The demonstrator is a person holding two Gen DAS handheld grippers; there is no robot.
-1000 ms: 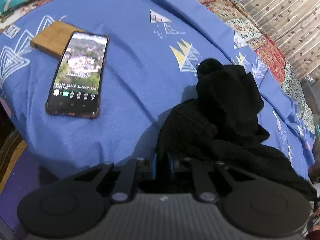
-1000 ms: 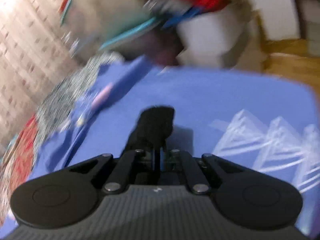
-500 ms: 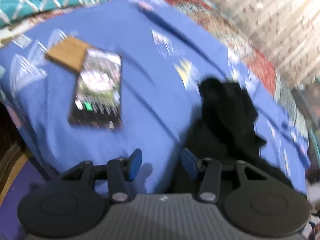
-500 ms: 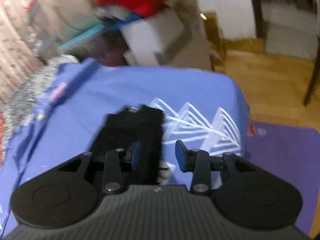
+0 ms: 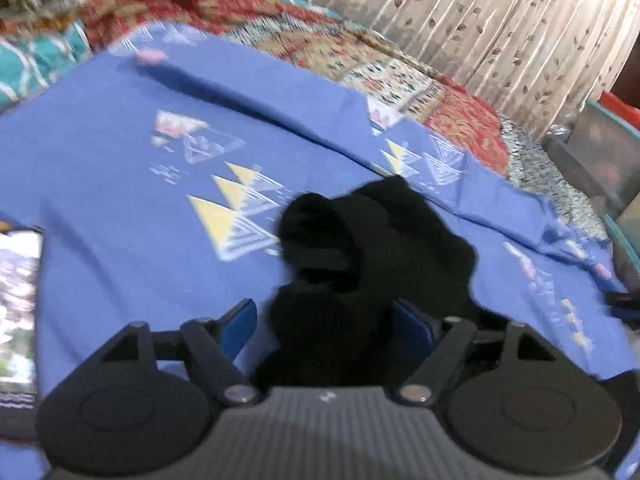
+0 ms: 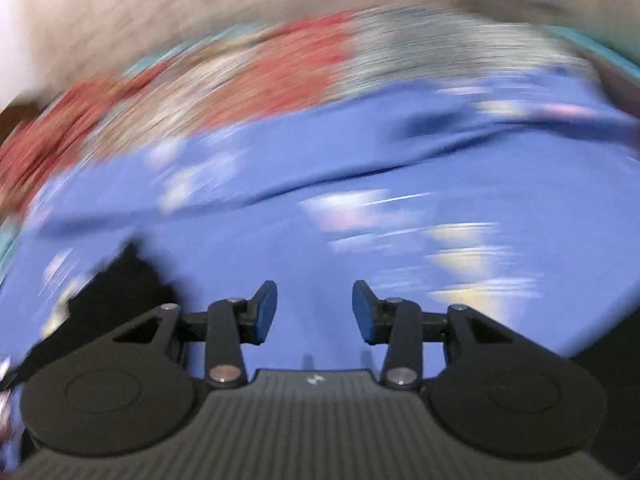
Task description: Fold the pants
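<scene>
the black pants (image 5: 372, 256) lie bunched on the blue bedsheet (image 5: 120, 200), soft, limp and light by the look. left tongs (image 5: 326, 322) gape around the heap; right tongs (image 6: 314, 310) gape empty. best pinch a hem or waistband edge.

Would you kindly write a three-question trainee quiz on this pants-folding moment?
1. True or false: the left gripper is clamped shut on the black pants.
2. What lies between the right gripper's open jaws? A) pants B) only blue sheet C) a phone
3. Fill in: at the left view's left edge lies a lit ____.

Key: 1 false, its jaws are open with fabric between them; 2 B; 3 phone.
</scene>
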